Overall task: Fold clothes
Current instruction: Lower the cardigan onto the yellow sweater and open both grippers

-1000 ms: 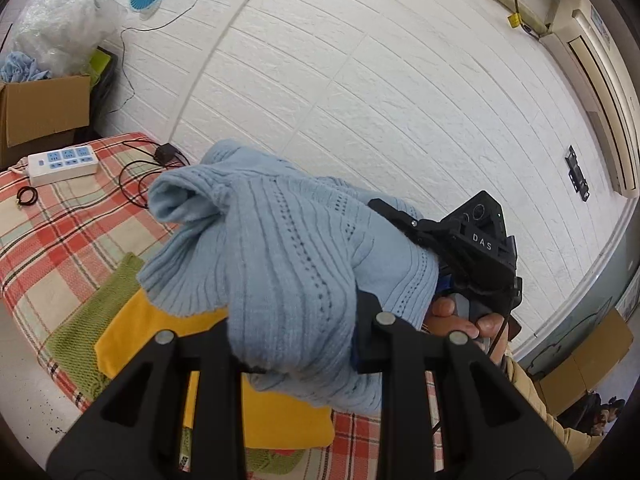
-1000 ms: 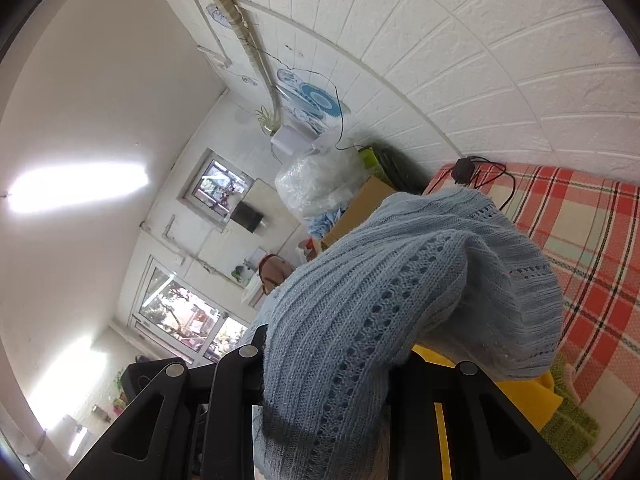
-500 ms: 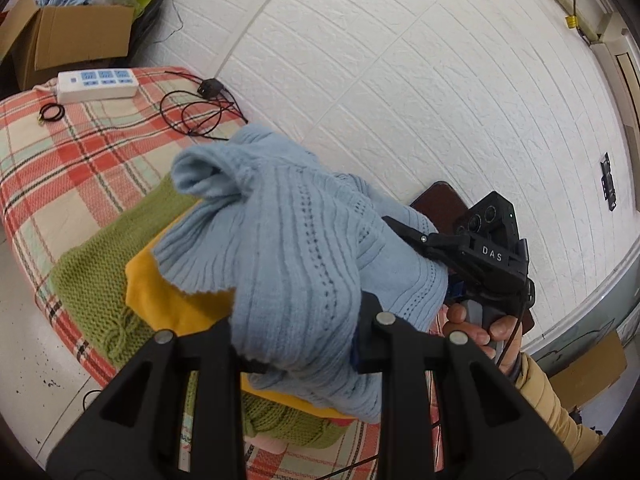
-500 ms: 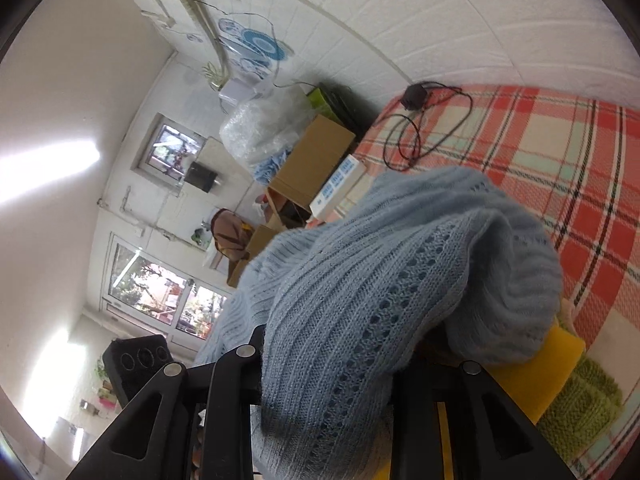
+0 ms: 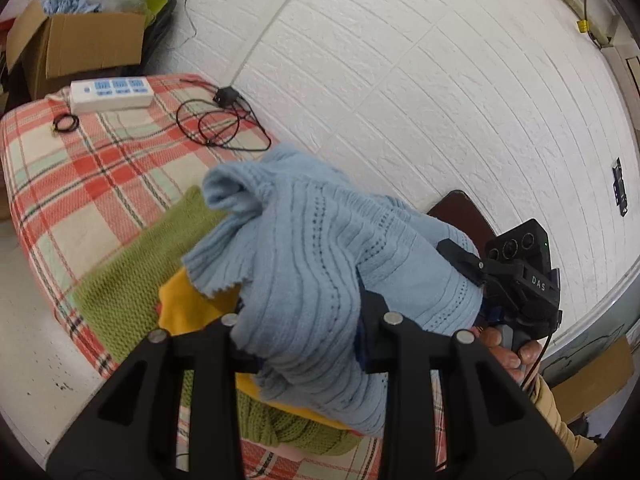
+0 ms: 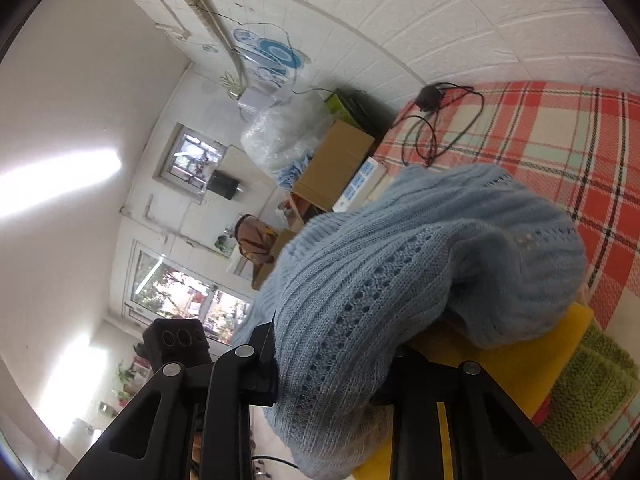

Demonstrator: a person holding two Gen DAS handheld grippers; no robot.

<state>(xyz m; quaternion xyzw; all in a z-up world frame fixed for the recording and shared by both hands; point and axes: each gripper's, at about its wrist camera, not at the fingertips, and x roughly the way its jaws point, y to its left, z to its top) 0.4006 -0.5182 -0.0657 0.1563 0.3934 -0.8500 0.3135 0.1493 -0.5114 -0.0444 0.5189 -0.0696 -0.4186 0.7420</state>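
You are in a lived-in home room that doubles as storage. A plaid cloth (image 5: 80, 184) covers the table against a white brick-pattern wall (image 5: 420, 80). At the far left sit a power strip (image 5: 112, 95), a coiled cable (image 5: 224, 128), a cardboard box (image 5: 88, 46) and bagged plastic wrap (image 6: 284, 136). A window (image 6: 180, 300) shows trees outside.

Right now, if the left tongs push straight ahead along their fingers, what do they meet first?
The light blue knit sweater bunched between the left tongs, whose jaws are opening. Past it, probably the yellow garment on the green knit, though depth is unclear.
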